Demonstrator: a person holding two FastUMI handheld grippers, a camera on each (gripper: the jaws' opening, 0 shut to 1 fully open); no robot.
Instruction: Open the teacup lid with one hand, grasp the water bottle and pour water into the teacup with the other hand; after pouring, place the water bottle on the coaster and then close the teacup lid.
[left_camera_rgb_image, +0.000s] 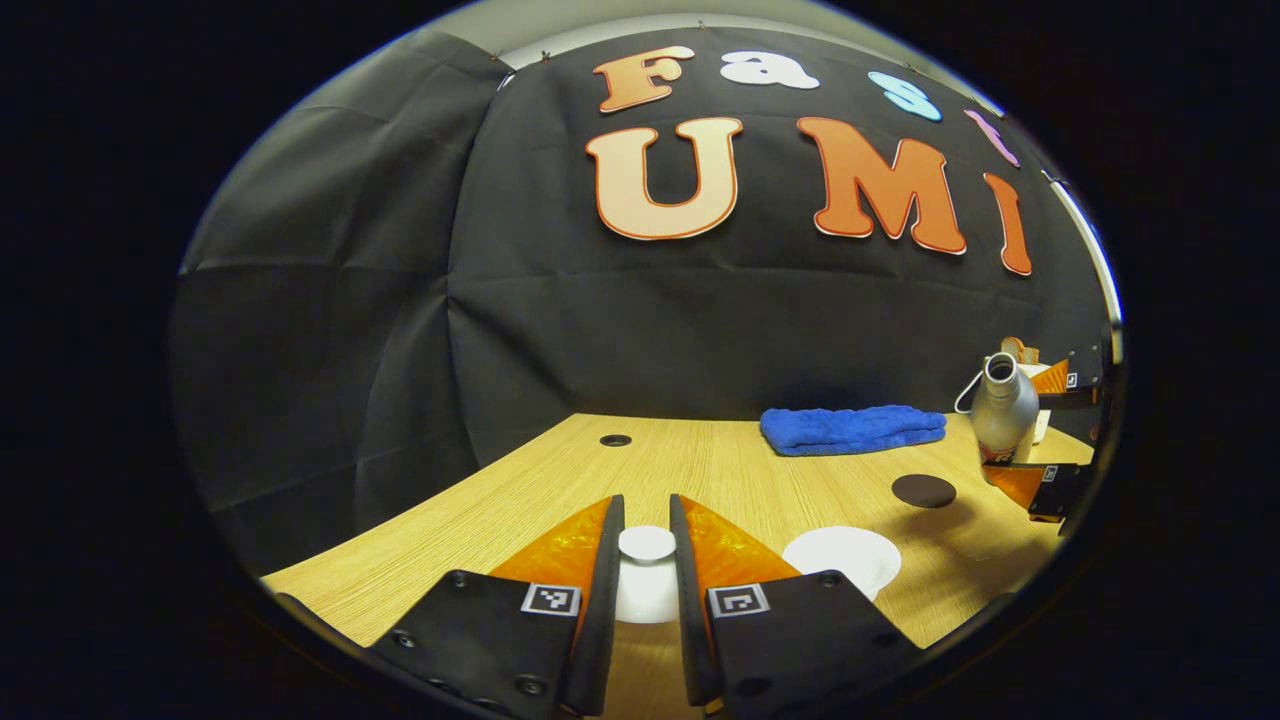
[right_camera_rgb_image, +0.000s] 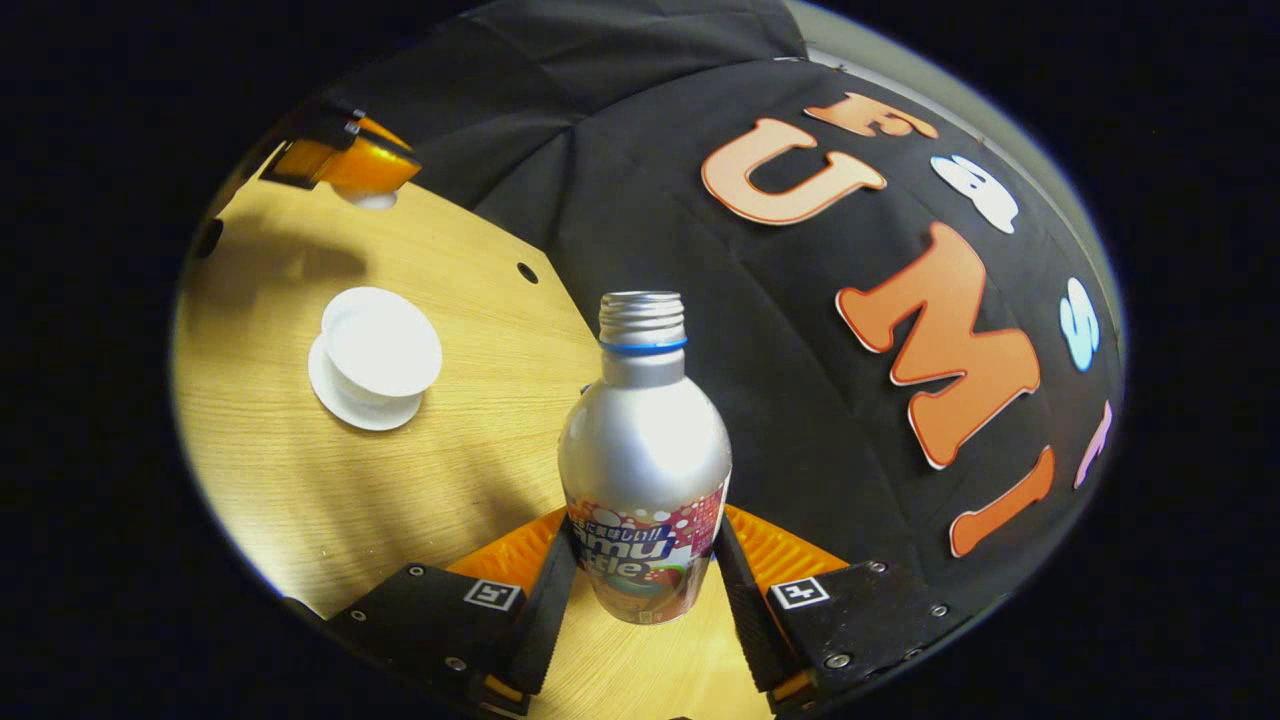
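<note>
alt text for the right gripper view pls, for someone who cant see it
The right gripper holds an uncapped silver water bottle by its lower body above a wooden table. To the left sits an open white teacup on its saucer; beyond it, the left gripper holds the white lid.

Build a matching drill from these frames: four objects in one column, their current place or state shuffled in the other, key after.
Things
1. white round lid
2. silver metal bottle
3. folded blue towel
4. dark round coaster

Places
a. clamped between the fingers of the right gripper
b. flat on the wooden table, nothing on it
c. clamped between the fingers of the left gripper
d. lying at the back of the table, near the cloth wall

Pairs: 1-c, 2-a, 3-d, 4-b
</note>
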